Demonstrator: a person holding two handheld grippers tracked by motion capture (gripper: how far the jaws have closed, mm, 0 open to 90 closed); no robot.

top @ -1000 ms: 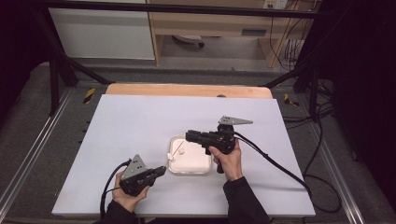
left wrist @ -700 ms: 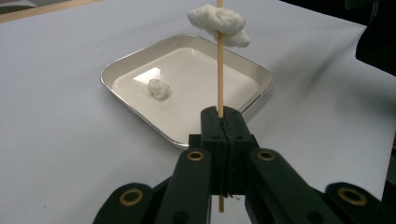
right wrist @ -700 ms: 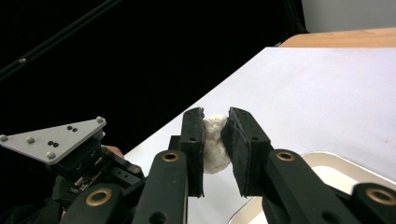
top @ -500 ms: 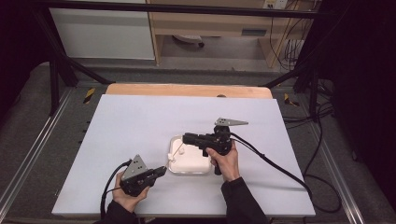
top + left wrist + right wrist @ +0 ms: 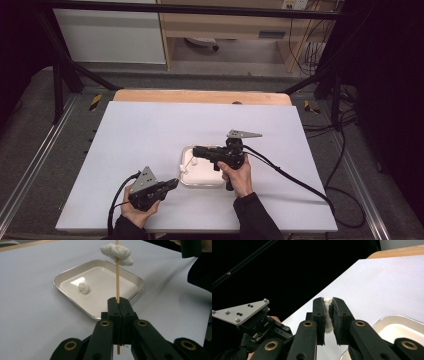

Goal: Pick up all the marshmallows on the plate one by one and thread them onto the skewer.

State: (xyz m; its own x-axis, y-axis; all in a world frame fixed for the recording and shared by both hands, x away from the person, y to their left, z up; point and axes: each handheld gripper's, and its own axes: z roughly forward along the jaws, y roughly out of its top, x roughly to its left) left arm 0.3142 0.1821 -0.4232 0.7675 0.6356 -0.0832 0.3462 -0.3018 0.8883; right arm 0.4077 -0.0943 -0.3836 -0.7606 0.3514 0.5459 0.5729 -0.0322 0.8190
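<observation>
A: L gripper (image 5: 119,305) — state, and where's the skewer (image 5: 117,280)?

B: Jaws clenched on the skewer's lower shaft, a short stub poking out beneath them in the left gripper view. Long axis runs straight along the jaws, away from the gripper, tip end out over the tray (image 5: 65,277). In the high view the L gripper (image 5: 172,183) sits at the tray's (image 5: 202,184) near-left corner, and the skewer (image 5: 188,163) shows as a thin pale line slanting up and to the right, toward the R gripper (image 5: 196,150).

A: What's on the shaft?

B: A white marshmallow-like lump (image 5: 117,253) threaded high up, well clear of the tray floor. The skewer's top runs out of frame above it.

A: R gripper (image 5: 327,312)?

B: Grasping that white lump (image 5: 327,313); its jaws have just been closing, with the lump between the pads. In the high view it points left, level, over the tray's far-left part.

A: Anything else in the tray?

B: One more white piece (image 5: 84,288) lying loose on the tray floor, apart from the skewer.

A: Setting?

B: Tray lies near the middle of the pale surface (image 5: 150,130), between the two hands.
</observation>
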